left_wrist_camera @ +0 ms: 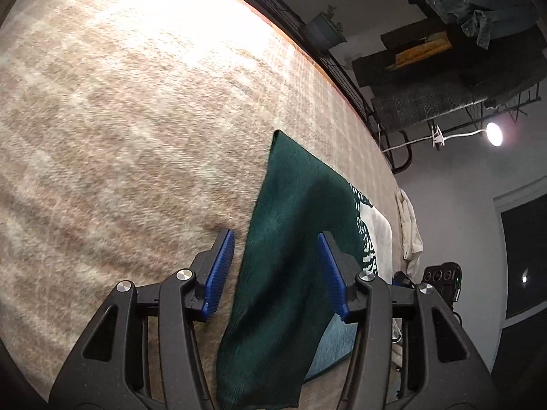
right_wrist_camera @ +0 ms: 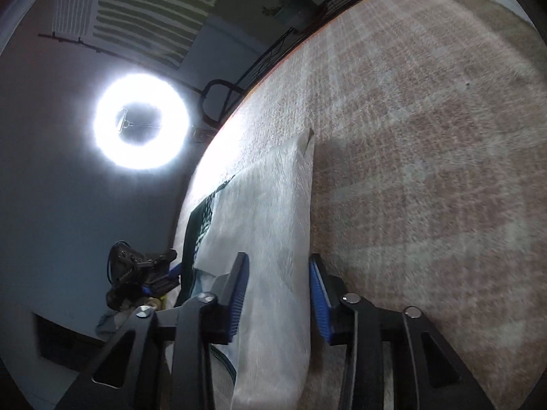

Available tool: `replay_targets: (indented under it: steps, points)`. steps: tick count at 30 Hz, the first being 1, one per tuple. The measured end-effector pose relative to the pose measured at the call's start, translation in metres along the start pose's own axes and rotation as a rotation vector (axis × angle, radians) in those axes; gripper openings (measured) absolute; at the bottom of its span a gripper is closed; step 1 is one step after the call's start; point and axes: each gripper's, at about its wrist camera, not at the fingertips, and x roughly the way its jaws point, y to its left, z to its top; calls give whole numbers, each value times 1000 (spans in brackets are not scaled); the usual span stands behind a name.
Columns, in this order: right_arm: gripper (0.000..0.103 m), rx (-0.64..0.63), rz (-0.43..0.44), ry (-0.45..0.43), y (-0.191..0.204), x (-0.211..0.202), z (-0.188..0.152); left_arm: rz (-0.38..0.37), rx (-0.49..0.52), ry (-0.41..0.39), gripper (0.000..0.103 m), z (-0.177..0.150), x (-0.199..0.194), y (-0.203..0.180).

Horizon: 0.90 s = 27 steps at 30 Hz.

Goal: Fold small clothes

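Your left hand-held gripper (left_wrist_camera: 276, 273) stands spread over the green garment (left_wrist_camera: 280, 273); your right hand-held gripper (right_wrist_camera: 277, 290) straddles white cloth (right_wrist_camera: 273, 239), pad contact unclear, lower edge cut off.

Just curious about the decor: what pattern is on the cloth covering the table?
A beige-and-cream check on the table cover, clearest in the left wrist view.

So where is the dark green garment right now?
In the left wrist view the dark green garment lies on the beige rug, lower centre, running between the left gripper fingers.

Ring light (right_wrist_camera: 142, 121) lit; potted plant (left_wrist_camera: 324, 29); denim on shelf (left_wrist_camera: 478, 3).
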Motion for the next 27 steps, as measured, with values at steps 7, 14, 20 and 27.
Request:
replay_targets:
  steps: [7,14,20,27]
  points:
    - [14,-24,-49,25,16,25,6,83,56,6,10,2,18,-19]
    - [1,-202,-226,26,60,22,6,211,218,-72,2,-12,11,-55]
    - [1,-304,-286,-1,95,11,9,226,277,-117,1,-17,-3,-80]
    - [1,-384,-329,-31,109,-11,17,213,336,-131,1,-20,-6,-118]
